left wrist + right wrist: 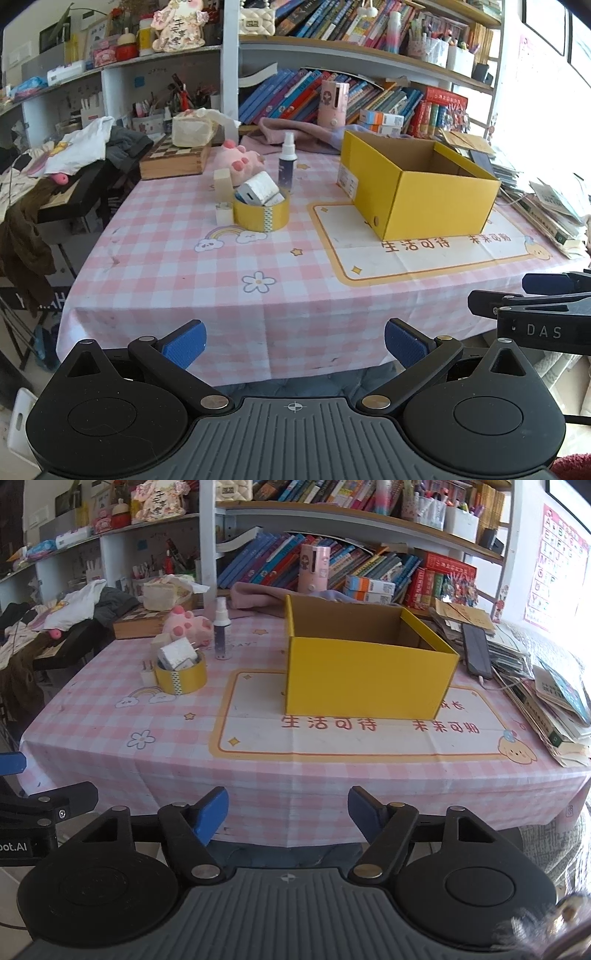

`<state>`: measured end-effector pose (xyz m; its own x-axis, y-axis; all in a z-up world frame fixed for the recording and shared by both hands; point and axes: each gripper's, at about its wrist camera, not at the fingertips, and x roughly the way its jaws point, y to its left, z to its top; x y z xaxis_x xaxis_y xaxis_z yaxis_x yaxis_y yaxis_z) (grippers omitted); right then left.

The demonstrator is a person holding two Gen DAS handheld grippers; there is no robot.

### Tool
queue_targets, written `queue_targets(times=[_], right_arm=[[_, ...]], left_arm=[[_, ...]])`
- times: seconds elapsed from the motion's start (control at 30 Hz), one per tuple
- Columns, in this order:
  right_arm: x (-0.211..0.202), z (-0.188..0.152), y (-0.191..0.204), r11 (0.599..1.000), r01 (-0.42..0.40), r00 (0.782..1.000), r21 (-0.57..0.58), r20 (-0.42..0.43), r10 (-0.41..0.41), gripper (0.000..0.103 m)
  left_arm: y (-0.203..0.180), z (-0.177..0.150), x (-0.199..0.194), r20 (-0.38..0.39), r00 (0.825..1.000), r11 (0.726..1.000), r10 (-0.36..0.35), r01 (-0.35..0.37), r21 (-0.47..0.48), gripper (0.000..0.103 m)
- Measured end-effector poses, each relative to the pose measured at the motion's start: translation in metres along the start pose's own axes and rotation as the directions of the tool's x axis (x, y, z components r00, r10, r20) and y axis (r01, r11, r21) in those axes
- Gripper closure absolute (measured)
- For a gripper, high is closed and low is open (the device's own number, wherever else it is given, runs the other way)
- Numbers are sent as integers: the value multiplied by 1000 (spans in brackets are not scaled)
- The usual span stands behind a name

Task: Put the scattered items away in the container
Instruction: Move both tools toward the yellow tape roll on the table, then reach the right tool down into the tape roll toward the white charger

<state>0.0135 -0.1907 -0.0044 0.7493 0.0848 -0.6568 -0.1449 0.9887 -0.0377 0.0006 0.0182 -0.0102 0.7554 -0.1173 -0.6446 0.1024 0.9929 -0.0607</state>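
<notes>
An open yellow cardboard box (417, 184) (365, 672) stands on the pink checked tablecloth, right of centre. Left of it lie a yellow tape roll (261, 214) (181, 677) with a white charger (257, 187) (176, 652) resting in it, a small white plug (224, 213) (147, 675), a beige block (222, 183), a spray bottle (287, 162) (222, 627) and a pink plush paw (240, 158) (186, 626). My left gripper (294, 341) and right gripper (288, 814) are both open and empty, held off the table's near edge.
A wooden chess box (173, 158) sits at the back left with clothes beside it. Stacked books and papers (546, 694) and a dark phone (476, 650) lie right of the box. Bookshelves (332, 55) stand behind the table.
</notes>
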Motion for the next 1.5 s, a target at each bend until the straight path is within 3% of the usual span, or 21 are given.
queue_targets(times=[0.2, 0.33, 0.7, 0.97, 1.5], right_arm=[[2, 4, 11, 1000, -1, 1000, -11, 7, 1, 32], [3, 6, 21, 999, -10, 1000, -34, 15, 11, 32], [5, 18, 51, 989, -102, 992, -110, 60, 109, 32], [15, 31, 65, 983, -142, 986, -119, 71, 152, 33], [80, 82, 77, 963, -227, 969, -146, 68, 239, 34]], left_arm=[[11, -1, 0, -2, 1000, 1000, 6, -6, -9, 0], [16, -3, -3, 23, 998, 999, 51, -51, 4, 0], [47, -5, -7, 8, 998, 995, 69, -68, -76, 0], [57, -3, -8, 0, 997, 994, 72, -72, -77, 0], [72, 33, 35, 13, 991, 988, 132, -130, -80, 1]])
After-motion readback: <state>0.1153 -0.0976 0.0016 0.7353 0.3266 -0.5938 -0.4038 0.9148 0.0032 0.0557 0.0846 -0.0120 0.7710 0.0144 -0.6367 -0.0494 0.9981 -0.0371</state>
